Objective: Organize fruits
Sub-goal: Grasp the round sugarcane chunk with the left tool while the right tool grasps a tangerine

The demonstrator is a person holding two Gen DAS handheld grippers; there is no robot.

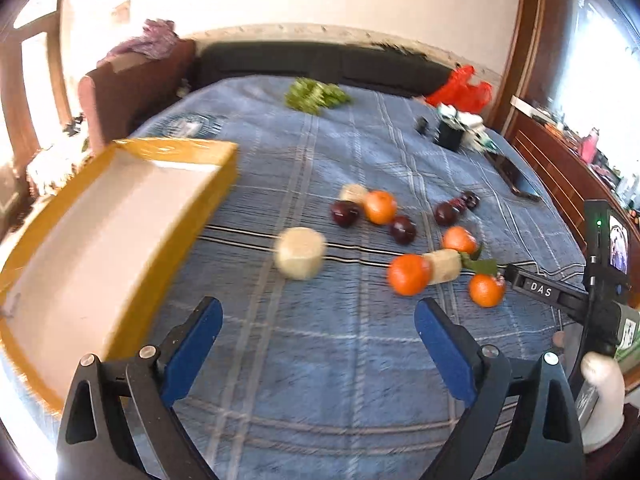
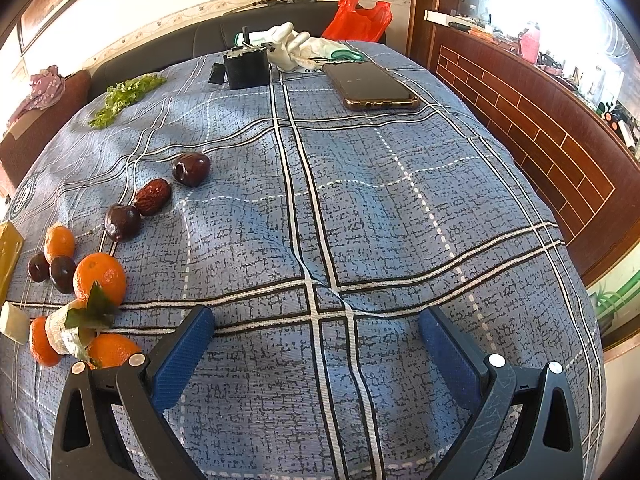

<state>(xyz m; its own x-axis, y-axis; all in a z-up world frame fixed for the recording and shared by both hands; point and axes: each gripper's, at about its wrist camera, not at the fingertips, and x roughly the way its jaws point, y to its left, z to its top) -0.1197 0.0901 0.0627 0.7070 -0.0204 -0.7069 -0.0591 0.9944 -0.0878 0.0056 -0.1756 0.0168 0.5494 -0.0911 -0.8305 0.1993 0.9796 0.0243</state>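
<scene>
- Blue plaid cloth (image 2: 360, 208) covers the tabletop; all fruit lies loose on it, none in the box.
- Yellow-rimmed cardboard box with a pale inside (image 1: 104, 248) sits at the left of the left-wrist view, open side up, its long axis running away from the camera; it looks tilted, though the view is blurred.
- Pale cream cylinder of cut fruit (image 1: 301, 253) lies alone just right of the box, flat cut face towards the camera, blurred.
- Second pale cylinder (image 1: 443, 266) lies on its side, long axis across the view, between a round orange mandarin (image 1: 409, 274) touching its left end and green leaves (image 1: 482, 265) at its right.
- Leafy mandarin (image 1: 486, 290) sits just beside those leaves; two more mandarins (image 1: 380, 207) (image 1: 459, 239) lie farther back.
- Dark red glossy dates (image 1: 345, 213) (image 1: 403, 230) flank the far mandarin; a third pale piece (image 1: 353, 193) touches it behind.
- Right-wrist view: three dark red dates in a slanting row, the smooth far one (image 2: 191, 169) showing its stem dimple, the middle one wrinkled (image 2: 152, 196), long axis slanting up-right.
- Left tongs (image 1: 318, 350) stand wide, nothing between the blue pads (image 1: 192, 356).
- Right tongs (image 2: 316, 354) stand wide and empty over bare cloth, fruit well to their left.
- Black smartphone (image 2: 374, 85) lies flat at the far right.
</scene>
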